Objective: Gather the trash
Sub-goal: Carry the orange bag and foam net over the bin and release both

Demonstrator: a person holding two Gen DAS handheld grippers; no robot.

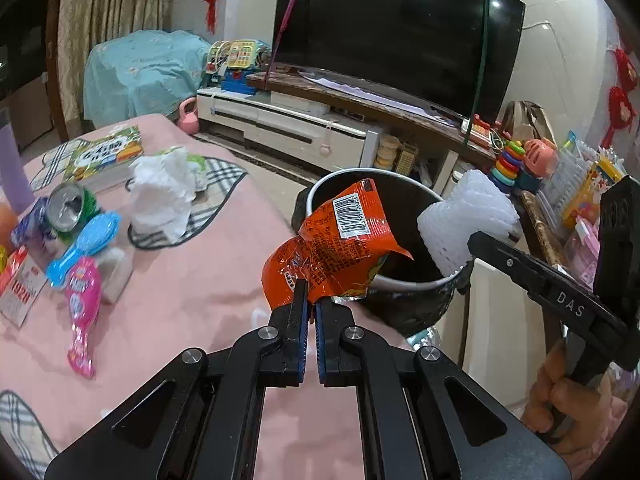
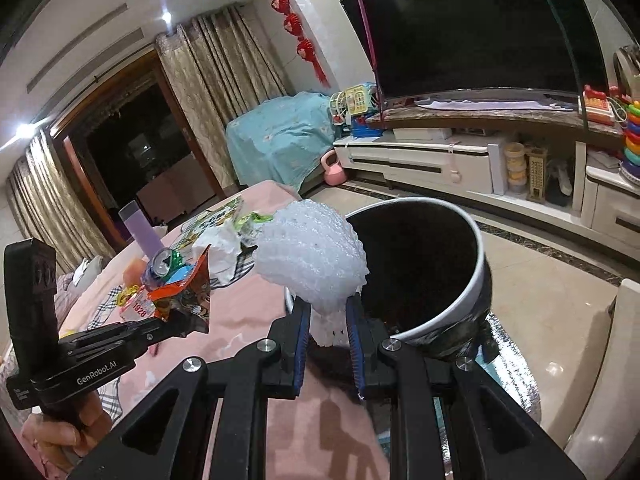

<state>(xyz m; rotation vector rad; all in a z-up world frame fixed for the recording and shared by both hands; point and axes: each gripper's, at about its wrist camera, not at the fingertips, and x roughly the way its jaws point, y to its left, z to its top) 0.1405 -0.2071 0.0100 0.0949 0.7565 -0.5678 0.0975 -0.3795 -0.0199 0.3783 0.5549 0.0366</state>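
Your left gripper is clamped tight on the lower edge of an orange snack wrapper, its blue pads almost meeting with only the thin foil between them. That wrapper stands up from the fingertips and leans over the near rim of the trash bin, which sits just ahead and slightly right of the gripper, at the edge of the pink-covered table. Your right gripper is closed on the narrow bottom end of a white foam net, its jaws a little apart with the foam squeezed between them; the bulging top of the net rises above the fingertips, over the left side of the bin's rim. From the left camera, the right gripper reaches in from the right with the foam over the bin's far right edge. Well off to the left of your left gripper, on the table, lie a crumpled white bag, a crushed can, a blue brush and a pink packet.
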